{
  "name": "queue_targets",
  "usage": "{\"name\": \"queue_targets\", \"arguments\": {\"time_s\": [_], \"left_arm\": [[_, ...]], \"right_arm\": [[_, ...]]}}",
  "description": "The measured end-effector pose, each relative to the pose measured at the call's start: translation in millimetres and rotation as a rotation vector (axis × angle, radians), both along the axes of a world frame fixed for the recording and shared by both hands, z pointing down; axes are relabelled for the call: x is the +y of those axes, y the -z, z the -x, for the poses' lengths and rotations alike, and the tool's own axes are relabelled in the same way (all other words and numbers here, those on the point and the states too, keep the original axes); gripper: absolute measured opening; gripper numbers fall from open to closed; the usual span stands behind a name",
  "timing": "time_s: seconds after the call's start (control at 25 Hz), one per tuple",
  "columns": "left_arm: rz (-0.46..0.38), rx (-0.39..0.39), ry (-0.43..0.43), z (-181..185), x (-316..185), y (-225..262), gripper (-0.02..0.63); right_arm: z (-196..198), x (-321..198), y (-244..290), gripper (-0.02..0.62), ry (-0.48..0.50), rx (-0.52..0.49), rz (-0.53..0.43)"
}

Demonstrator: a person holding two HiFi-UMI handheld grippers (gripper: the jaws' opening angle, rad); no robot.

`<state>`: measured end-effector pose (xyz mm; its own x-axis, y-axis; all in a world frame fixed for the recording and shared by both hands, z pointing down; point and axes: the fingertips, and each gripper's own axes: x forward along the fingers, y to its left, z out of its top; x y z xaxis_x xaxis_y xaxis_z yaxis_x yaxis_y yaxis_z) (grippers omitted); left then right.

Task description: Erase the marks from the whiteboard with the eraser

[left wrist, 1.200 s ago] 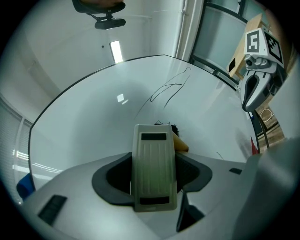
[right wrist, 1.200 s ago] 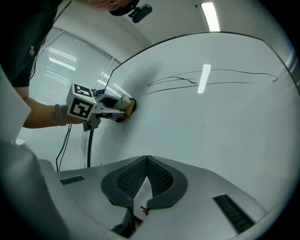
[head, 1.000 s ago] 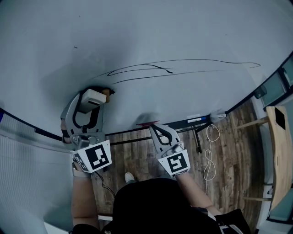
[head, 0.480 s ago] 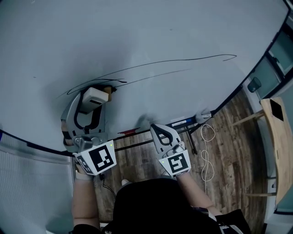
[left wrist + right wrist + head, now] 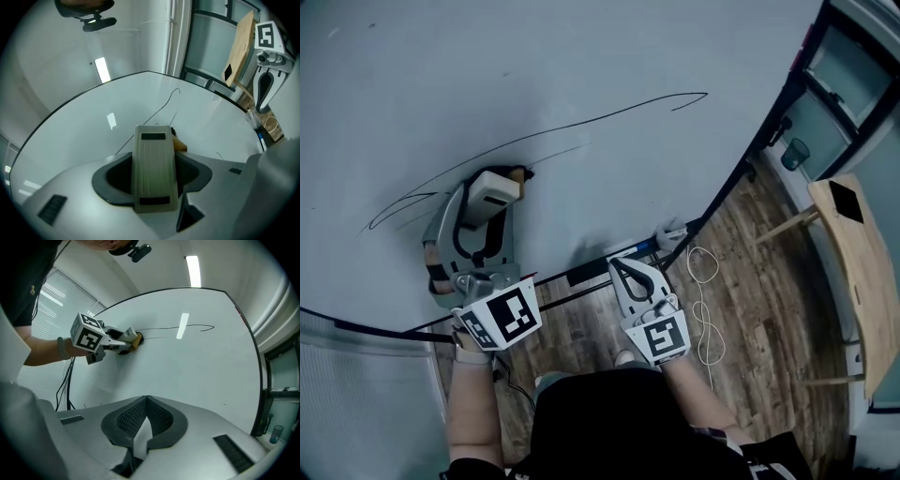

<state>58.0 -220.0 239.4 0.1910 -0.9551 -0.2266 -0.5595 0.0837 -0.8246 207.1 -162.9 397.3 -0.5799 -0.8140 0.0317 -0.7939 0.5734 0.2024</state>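
In the head view, my left claw [image 5: 480, 208] is clamped on the pale beige, ribbed plastic eraser [image 5: 495, 187], and the eraser's front end is pressed against the big white whiteboard [image 5: 581, 56]. It sits right on the thin black marker line [image 5: 609, 114], which runs up to the right from the eraser; a fainter loop of it trails off to the left. My right claw [image 5: 617, 264] hangs lower, near the board's bottom edge, above the brown wooden plank floor [image 5: 750, 281].

In the left gripper view, the eraser [image 5: 153, 154] fills the gap between the 2 jaws of my left claw [image 5: 154, 178], gripped on both sides. The black line [image 5: 164, 105] runs on past it across the whiteboard [image 5: 84, 122].

In the right gripper view, my right claw [image 5: 146, 404] has its 2 jaws pinched together at the tips, with nothing in them. Well apart from it, my left claw [image 5: 126, 344] holds the eraser [image 5: 137, 339] at the left end of the line [image 5: 187, 327] on the whiteboard [image 5: 187, 376].
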Motion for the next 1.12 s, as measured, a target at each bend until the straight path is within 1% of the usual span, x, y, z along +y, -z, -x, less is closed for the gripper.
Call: {"name": "queue_targets", "arguments": {"time_s": [0.12,0.48,0.64,0.72,0.92,1.0,1.12], "left_arm": [[0.000,-0.029,-0.018,-38,-10,-3,0.267],[-0.005,-0.026,-0.062,-134,-36,3,0.267],[-0.005,-0.075,-0.075,-169,-46,1,0.267],[-0.011,-0.094,-0.071,-174,-46,3,0.266],[-0.017,-0.118,-0.100,-174,-44,-1,0.267],[-0.022,-0.113,-0.095,-163,-41,2,0.267],[-0.036,-0.074,-0.087,-133,-33,10,0.267]], "right_arm": [[-29,1,-1,0.026,-0.030,0.011,0.004],[-111,5,2,0.026,-0.114,0.013,0.006],[-133,5,0,0.026,-0.133,0.012,0.009],[-136,7,0,0.026,-0.131,0.011,0.012],[-130,5,-5,0.026,-0.102,0.003,0.026],[-117,6,-4,0.026,-0.077,0.008,0.023],[-92,9,0,0.026,-0.038,0.022,0.016]]}}
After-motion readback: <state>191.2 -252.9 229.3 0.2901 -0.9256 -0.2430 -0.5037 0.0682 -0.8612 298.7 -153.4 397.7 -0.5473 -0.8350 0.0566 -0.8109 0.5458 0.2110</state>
